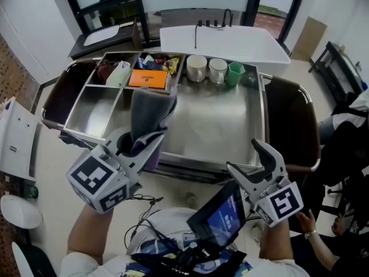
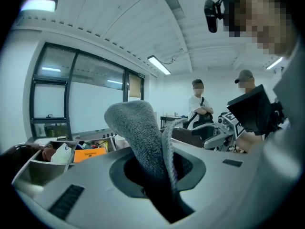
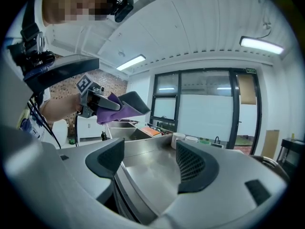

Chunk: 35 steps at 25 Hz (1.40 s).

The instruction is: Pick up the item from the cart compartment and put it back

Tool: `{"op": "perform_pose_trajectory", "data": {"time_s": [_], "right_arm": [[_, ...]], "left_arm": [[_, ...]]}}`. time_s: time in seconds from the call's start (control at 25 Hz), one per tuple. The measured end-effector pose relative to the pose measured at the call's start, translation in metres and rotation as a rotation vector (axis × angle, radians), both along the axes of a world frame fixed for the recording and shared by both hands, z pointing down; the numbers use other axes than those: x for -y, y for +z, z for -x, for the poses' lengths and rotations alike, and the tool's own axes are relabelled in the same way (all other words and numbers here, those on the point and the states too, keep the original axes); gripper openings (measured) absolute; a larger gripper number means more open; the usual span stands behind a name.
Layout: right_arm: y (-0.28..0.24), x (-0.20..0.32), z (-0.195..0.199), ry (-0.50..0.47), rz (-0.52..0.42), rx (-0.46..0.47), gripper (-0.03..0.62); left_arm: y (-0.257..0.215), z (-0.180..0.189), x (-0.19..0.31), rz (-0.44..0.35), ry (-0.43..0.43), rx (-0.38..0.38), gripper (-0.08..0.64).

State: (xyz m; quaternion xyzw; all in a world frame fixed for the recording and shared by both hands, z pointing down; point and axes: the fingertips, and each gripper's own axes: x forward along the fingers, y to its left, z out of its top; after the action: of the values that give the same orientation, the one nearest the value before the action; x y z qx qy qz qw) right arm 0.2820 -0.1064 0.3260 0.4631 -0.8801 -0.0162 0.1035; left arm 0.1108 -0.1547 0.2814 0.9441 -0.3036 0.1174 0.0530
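Stainless steel fills the middle of this glass-walled room: a cart (image 1: pixel 253 126) with small compartments at its left and a wide flat tray beside them. The left gripper (image 1: pixel 144 143) has its jaws pressed tight on a grey cloth (image 1: pixel 151 105), which stands up limp from the pinch, held in the air above the cart's near edge, beside the bare near-left compartment (image 1: pixel 95 111). An orange packet (image 1: pixel 149 78) lies in a far compartment, and two white cups (image 1: pixel 196 68) and a green cup (image 1: pixel 234 74) stand along the back. The right gripper (image 1: pixel 245 156) hangs near the cart's front right, jaws spread wide with nothing between them.
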Motion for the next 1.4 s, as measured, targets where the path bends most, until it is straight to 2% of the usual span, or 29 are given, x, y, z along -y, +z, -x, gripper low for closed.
{"op": "perform_pose_trajectory", "data": {"time_s": [0.24, 0.44, 0.64, 1.04, 1.4], "right_arm": [[0.001, -0.024, 0.039, 0.035, 0.017, 0.001, 0.357], [-0.002, -0.055, 0.079, 0.063, 0.017, -0.002, 0.357], [-0.005, -0.089, 0.115, 0.088, 0.014, -0.012, 0.357], [-0.001, -0.141, 0.163, 0.135, 0.044, -0.024, 0.356], [0.000, -0.153, 0.227, 0.083, 0.034, -0.022, 0.353]], "left_arm": [[-0.005, 0.052, -0.045, -0.033, -0.016, -0.032, 0.072], [-0.002, 0.091, -0.079, -0.045, 0.016, -0.032, 0.072], [-0.002, 0.120, -0.109, -0.046, 0.048, -0.058, 0.072], [-0.002, 0.160, -0.151, -0.055, 0.128, -0.068, 0.074], [-0.003, 0.218, -0.170, -0.059, 0.093, -0.088, 0.074]]}}
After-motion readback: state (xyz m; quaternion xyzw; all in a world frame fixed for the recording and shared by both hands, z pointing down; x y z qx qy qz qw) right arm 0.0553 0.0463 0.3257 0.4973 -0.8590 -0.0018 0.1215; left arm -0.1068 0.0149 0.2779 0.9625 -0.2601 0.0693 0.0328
